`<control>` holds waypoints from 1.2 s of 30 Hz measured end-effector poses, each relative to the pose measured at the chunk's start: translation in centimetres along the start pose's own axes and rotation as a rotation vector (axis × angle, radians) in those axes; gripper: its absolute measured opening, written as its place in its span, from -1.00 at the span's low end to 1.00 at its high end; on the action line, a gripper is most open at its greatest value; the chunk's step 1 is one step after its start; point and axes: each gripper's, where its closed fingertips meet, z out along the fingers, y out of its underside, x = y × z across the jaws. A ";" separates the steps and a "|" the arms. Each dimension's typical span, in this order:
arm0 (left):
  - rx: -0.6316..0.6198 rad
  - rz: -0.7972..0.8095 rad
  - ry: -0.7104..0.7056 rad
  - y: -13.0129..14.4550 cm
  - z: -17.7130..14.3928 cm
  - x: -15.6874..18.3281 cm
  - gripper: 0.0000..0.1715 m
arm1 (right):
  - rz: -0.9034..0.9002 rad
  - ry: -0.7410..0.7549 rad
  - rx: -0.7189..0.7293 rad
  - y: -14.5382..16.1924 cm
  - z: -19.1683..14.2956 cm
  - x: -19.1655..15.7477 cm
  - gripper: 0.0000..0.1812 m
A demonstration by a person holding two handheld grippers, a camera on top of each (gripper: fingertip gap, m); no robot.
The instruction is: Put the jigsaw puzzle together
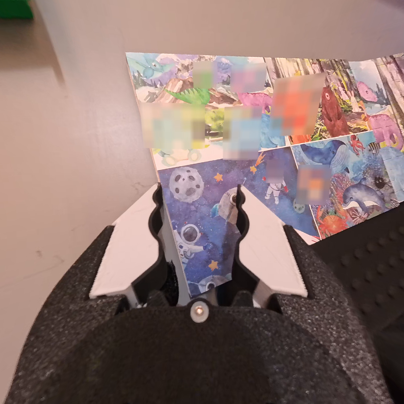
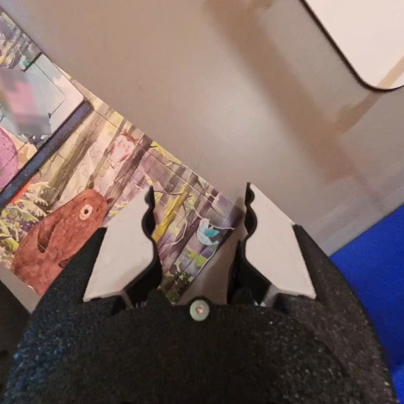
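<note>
The jigsaw puzzle is a flat board printed with several bright scenes: space, sea, dinosaurs and forest. It lies tilted on a pale tabletop. My left gripper is open, its jaws standing either side of the board's near left corner, over the space scene. In the right wrist view the forest scene shows cut lines, a brown creature and a small bird. My right gripper is open around the board's right corner. I cannot tell whether any pad presses the board.
A black studded mat lies at the lower right of the left wrist view. A green object sits at the far top left. A white panel with a dark rounded edge and a blue surface lie to the right.
</note>
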 end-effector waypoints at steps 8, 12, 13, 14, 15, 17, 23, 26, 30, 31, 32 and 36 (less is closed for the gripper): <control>-0.007 0.040 -0.054 0.2 0.2 0.1 -0.17 | 0.036 -0.011 -0.089 3.1 0.5 -0.7 -0.15; -0.003 0.034 -0.034 0.2 0.1 0.1 -0.18 | 0.058 0.007 -0.135 4.8 -0.5 -1.1 -0.07; -0.001 0.032 -0.031 0.2 0.1 0.0 -0.18 | 0.050 0.026 -0.157 5.3 -0.7 -1.1 -0.06; 0.000 0.028 -0.028 0.2 0.1 0.0 -0.18 | 0.043 0.051 -0.162 5.5 -0.9 -0.9 -0.08; -0.001 0.025 -0.026 0.2 0.1 0.1 -0.18 | 0.038 0.072 -0.137 5.4 -1.1 -0.8 -0.07; -0.005 0.022 -0.021 0.2 0.1 0.1 -0.17 | 0.093 0.090 -0.088 6.0 -2.5 -1.1 -0.09; 0.006 -0.050 0.065 -0.3 -0.1 0.8 -0.06 | 0.524 0.068 0.050 11.0 -5.1 -3.8 -0.15; 0.021 -0.065 0.119 -0.5 0.3 2.1 -0.03 | 0.543 0.085 0.073 10.5 -4.6 -5.8 0.07; -0.003 -0.025 0.077 -0.6 0.8 2.3 0.07 | 0.609 0.071 0.079 10.1 -4.5 -4.8 0.01; -0.005 -0.019 0.070 -0.6 0.8 2.3 0.07 | 0.648 0.022 0.114 9.7 -4.7 -4.7 0.02; -0.005 -0.017 0.070 -0.6 0.8 2.3 0.07 | 0.682 -0.021 0.146 9.5 -4.9 -4.7 0.01; 0.008 -0.037 0.078 -0.8 0.8 1.9 0.04 | 0.790 -0.203 0.268 8.7 -5.7 -4.6 0.00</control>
